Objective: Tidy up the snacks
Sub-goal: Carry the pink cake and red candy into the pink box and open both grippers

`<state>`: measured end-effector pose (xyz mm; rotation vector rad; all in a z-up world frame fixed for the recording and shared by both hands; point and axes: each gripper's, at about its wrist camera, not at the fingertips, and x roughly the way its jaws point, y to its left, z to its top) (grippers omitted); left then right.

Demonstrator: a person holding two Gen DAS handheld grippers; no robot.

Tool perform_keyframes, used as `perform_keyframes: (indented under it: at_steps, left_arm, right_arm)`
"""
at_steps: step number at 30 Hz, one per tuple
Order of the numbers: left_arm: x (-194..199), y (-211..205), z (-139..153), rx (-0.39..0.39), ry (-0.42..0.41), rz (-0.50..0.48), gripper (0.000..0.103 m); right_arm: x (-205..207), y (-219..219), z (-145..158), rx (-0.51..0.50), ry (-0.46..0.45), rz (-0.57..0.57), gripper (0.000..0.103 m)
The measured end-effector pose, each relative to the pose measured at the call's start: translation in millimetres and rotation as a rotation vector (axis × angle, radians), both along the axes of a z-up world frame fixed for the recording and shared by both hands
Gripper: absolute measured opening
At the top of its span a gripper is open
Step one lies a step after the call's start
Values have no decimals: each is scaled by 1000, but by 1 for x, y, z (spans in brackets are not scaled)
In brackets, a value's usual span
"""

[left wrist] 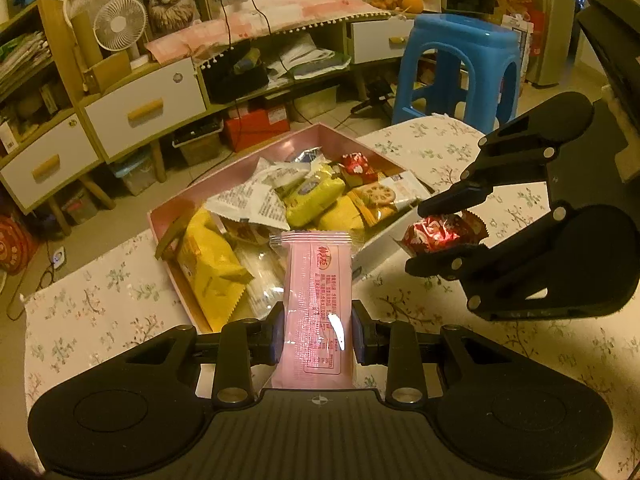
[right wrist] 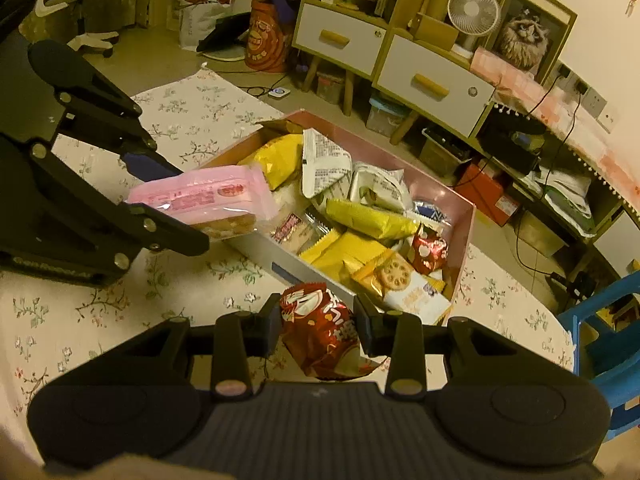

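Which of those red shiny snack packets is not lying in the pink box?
The red packet pinched in the right tongs, held above the tablecloth. The other red packet lies inside the pink box.

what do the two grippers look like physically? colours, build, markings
Both match: the left gripper and right gripper are matte black, with a ribbed centre plate, two rounded lobes, linkage arms on silver pins and dark blue pads on the fingers. Faint lettering runs along the left gripper's side. No cables or sleeves visible.
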<state>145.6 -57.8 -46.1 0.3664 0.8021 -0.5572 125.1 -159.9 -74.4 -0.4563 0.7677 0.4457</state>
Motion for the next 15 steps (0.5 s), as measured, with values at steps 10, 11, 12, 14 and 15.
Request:
perform_keyframes:
  at_steps: [10, 11, 12, 14, 15]
  left_arm:
    - [15, -3, 1, 12, -5, 13, 30]
    - [18, -4, 0, 12, -4, 16, 30]
    - [21, -5, 0, 15, -4, 18, 30]
    - [28, -6, -2, 20, -5, 24, 30]
    - [32, -7, -2, 22, -6, 29, 30]
  right_arm:
    - [11, 6, 2, -7, -17, 4, 35]
    - [13, 6, 2, -7, -18, 3, 35]
    - [15, 6, 2, -8, -19, 0, 35]
    - [20, 7, 1, -8, -23, -6, 35]
    - [23, 7, 1, -7, -24, -10, 35]
